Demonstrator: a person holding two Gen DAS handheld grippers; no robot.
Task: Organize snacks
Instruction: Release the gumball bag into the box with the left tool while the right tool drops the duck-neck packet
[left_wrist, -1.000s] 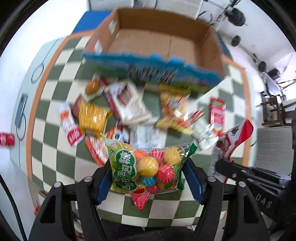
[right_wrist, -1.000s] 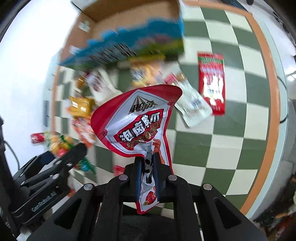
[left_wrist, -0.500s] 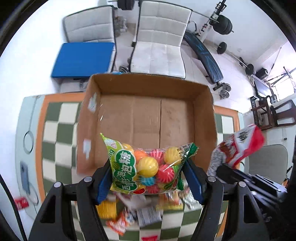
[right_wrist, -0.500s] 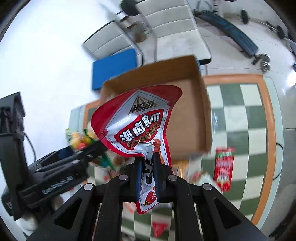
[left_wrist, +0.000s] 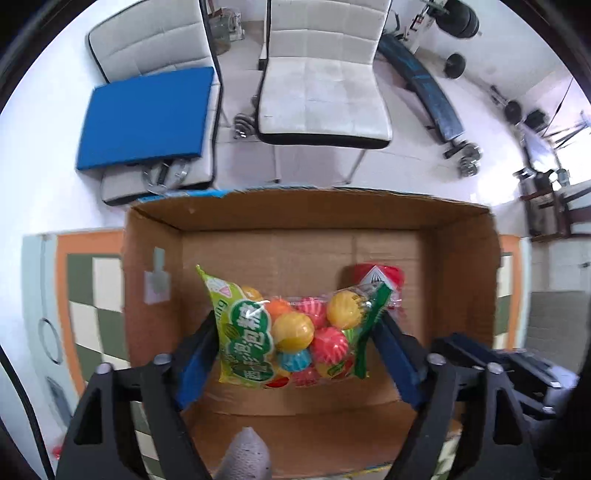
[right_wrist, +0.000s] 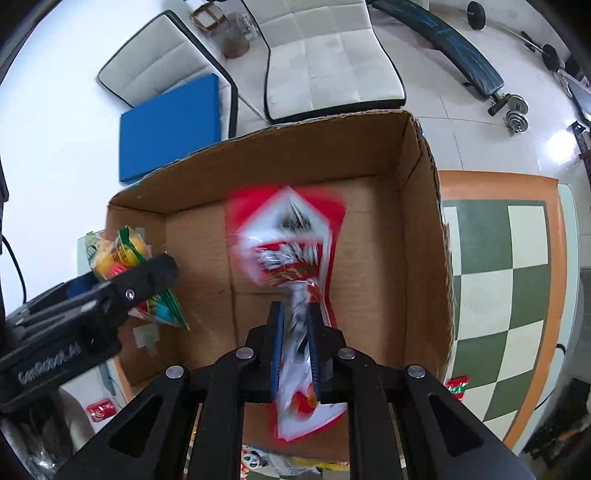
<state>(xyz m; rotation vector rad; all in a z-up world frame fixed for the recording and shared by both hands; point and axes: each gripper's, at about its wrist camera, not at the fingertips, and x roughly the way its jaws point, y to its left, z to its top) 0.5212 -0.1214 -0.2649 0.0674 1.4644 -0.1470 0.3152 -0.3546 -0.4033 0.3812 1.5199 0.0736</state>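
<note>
- L gripper (left_wrist: 295, 332) pinches candy bag (left_wrist: 288, 332) crosswise, directly over cardboard box (left_wrist: 310, 218) floor.
- R gripper (right_wrist: 294, 325) fingers nearly together around blurred red pouch (right_wrist: 288, 236); whether still gripped, can't tell; also over box.

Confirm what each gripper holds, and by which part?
Left gripper clamps the candy bag by its two side edges. Right gripper pinches the blurred red pouch near its lower end.

Both wrist views close above, sharing the cardboard box (left_wrist: 303, 258).
</note>
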